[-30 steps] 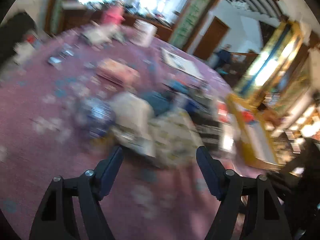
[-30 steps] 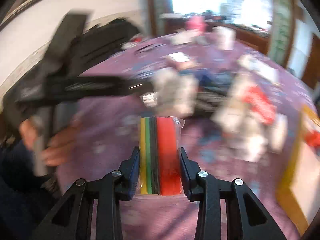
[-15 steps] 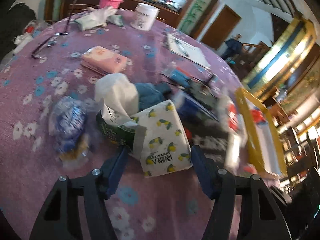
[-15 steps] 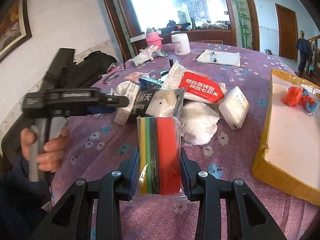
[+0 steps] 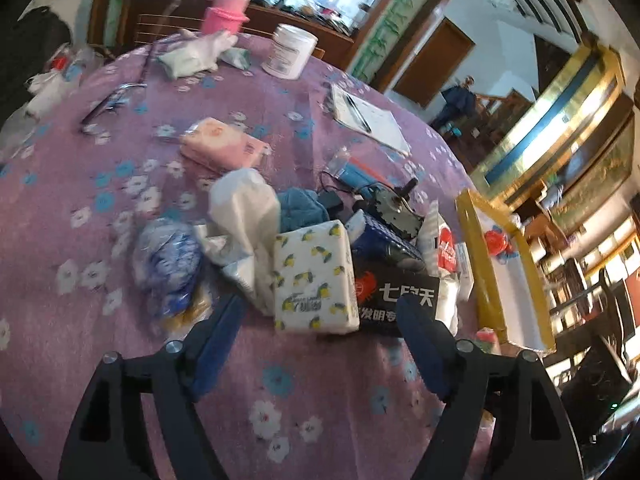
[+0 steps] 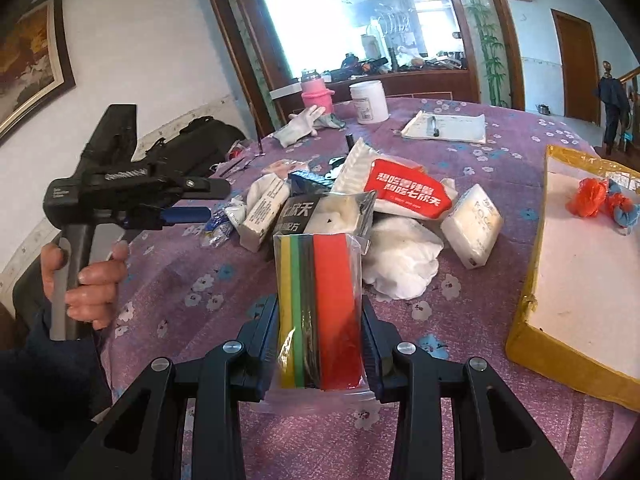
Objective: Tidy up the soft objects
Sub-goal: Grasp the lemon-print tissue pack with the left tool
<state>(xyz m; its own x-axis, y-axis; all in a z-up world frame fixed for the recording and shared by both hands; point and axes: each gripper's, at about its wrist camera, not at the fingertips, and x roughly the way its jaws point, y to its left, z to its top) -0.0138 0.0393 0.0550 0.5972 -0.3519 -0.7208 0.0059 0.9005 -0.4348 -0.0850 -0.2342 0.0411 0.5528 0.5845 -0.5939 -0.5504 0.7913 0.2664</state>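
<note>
Right gripper (image 6: 320, 320) clamping one sponge pack (image 6: 318, 308), one yellow box (image 6: 576, 264), two tissue packs

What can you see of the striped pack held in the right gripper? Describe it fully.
The striped pack is a clear plastic sleeve around flat layers standing on edge: yellow, green, black, then a broad red one. It stands upright, clamped between the right gripper pads, above the purple flowered tablecloth, its crinkled sealed edge jutting below.

Tissue pack (image 5: 316, 280) on the tablecloth (image 5: 120, 168) mid-pile, crumpled plastic bag (image 5: 244, 216) just left of it, snack packet (image 5: 394, 292) touching its right side, cardboard box (image 5: 480, 264) farther right, white jar (image 5: 289, 56) well behind.
</note>
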